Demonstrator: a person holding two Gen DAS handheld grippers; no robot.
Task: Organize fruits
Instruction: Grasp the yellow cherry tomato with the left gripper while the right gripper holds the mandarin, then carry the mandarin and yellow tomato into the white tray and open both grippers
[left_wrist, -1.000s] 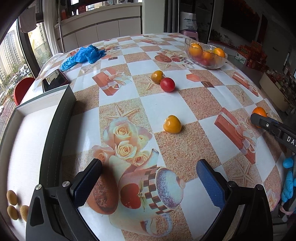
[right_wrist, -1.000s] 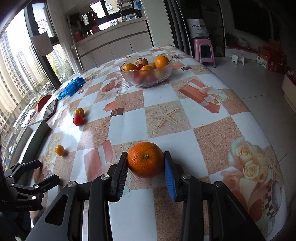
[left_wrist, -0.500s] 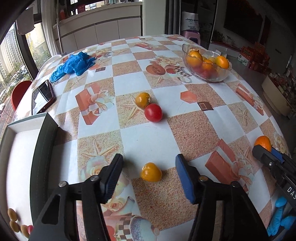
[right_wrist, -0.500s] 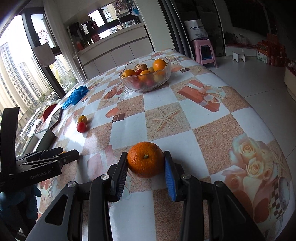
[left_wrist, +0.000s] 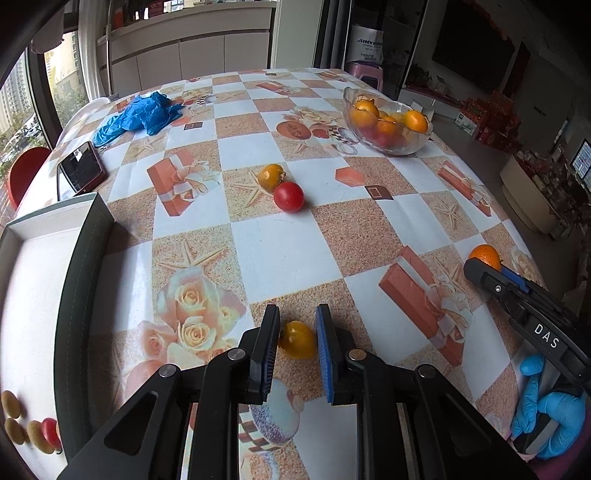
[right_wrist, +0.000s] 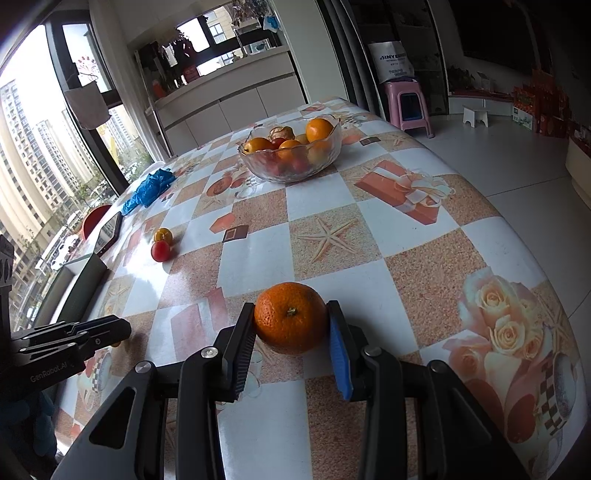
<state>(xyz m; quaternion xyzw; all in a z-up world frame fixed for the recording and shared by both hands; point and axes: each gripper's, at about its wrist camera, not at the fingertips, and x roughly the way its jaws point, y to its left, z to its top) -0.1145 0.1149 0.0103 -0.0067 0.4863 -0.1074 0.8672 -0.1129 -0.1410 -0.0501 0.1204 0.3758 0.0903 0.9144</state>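
A patterned table (left_wrist: 280, 251) bears a glass bowl (left_wrist: 388, 144), phone (left_wrist: 79, 170), tomatoes (left_wrist: 289, 196).

bare tablecloth (left_wrist: 280, 251) ahead, only a yellow tomato (left_wrist: 271, 176) and red tomato (left_wrist: 289, 196) before the bowl (left_wrist: 384, 147)

The bowl (left_wrist: 388, 125) stands at the far right of the tabletop (left_wrist: 280, 254), fruit inside it. Nearer than the bowl and to its left, two tomatoes (left_wrist: 282, 188) lie touching. Far left of the bowl lies a phone (left_wrist: 79, 170), with gloves (left_wrist: 136, 116) beyond it. A box (left_wrist: 48, 280) sits at the near left edge.
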